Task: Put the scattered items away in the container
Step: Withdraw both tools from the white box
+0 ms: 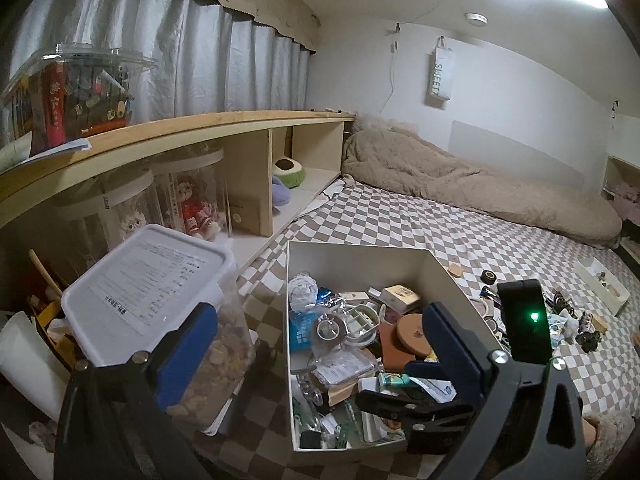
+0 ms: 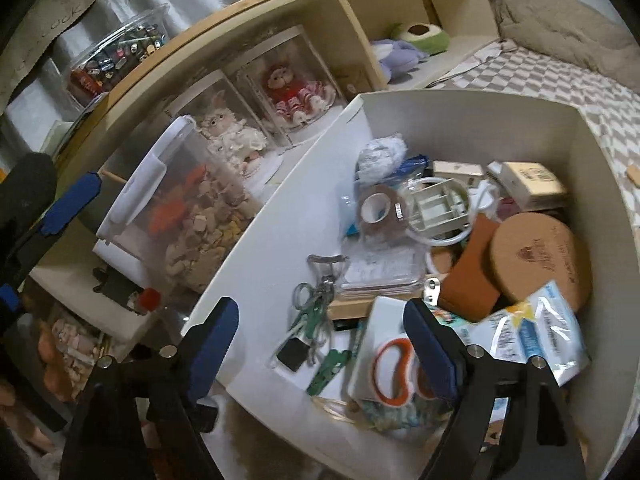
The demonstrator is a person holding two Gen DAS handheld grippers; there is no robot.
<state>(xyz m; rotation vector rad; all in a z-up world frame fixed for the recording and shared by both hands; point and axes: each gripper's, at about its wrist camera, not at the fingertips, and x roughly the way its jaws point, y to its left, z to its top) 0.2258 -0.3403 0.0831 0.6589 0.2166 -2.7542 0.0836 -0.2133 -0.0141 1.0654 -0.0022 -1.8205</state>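
Both grippers over a white cardboard box (image 1: 362, 254) resting on a checkered bed sheet (image 1: 400, 220). Left gripper (image 1: 316, 350) hovering at the box's near-left corner, fingers (image 1: 186, 354) spread wide, nothing between them; one finger outside the box beside a clear plastic tub (image 1: 160, 300) of biscuit-like pieces, the other above the box's contents. Right gripper (image 2: 320, 344) inside the box opening, fingers (image 2: 210, 344) likewise spread and empty, right finger just above a white card with an orange loop (image 2: 386, 364), though contact cannot be told.

Box already crowded: roll of brown tape (image 2: 378, 210), round cork coaster (image 2: 540, 258), crumpled white tissue (image 2: 378, 154), silver-and-blue foil packet (image 2: 532, 334), eyelash curler (image 2: 326, 266), small green scissors (image 2: 328, 366), small cream carton (image 2: 530, 184), white plastic frame piece (image 2: 438, 208), clear flat case (image 2: 380, 274).

Scattered items still out on the sheet to the right of the box in the left wrist view: black tape roll (image 1: 489, 277), small wooden block (image 1: 455, 270), a cluster of dark trinkets (image 1: 576, 324) too small to identify, and a shallow white tray (image 1: 602, 286) further off.

Beyond: wooden shelf (image 1: 192, 126) along the bed, dolls in clear cylinders (image 1: 192, 200) in one compartment, green plush avocado (image 1: 289, 170) in the next, beige fluffy blanket (image 1: 460, 176) against the wall, white tote bag (image 1: 440, 74) hanging above.
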